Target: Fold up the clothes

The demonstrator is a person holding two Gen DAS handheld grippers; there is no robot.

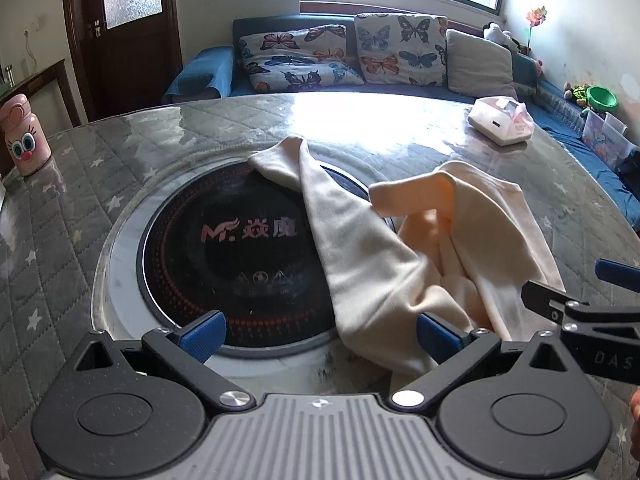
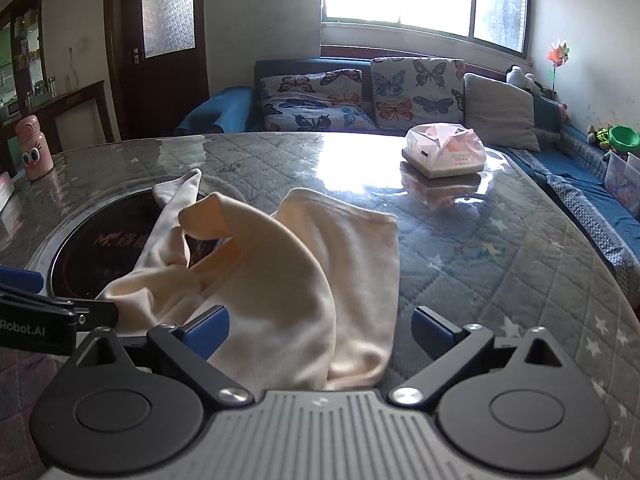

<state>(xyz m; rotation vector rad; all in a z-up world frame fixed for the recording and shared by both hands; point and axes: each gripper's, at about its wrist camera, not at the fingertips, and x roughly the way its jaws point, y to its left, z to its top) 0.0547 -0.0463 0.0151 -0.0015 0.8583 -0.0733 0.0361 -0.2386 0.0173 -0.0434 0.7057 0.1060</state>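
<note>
With both my left gripper [image 1: 320, 334] and right gripper [image 2: 320, 330] spread wide and holding nothing, the cream garment [image 1: 400, 264] lies bunched at lower centre, partly over the black cooktop [image 1: 224, 248], where I could probably pinch several crumpled layers and fold crooked.

My left gripper [image 1: 318, 334] hangs low with its jaws spread wide, blue pads [image 1: 204, 334] well apart, nothing between them; my right gripper [image 2: 320, 330] sits just beside it, jaws equally wide and gripping nothing
</note>
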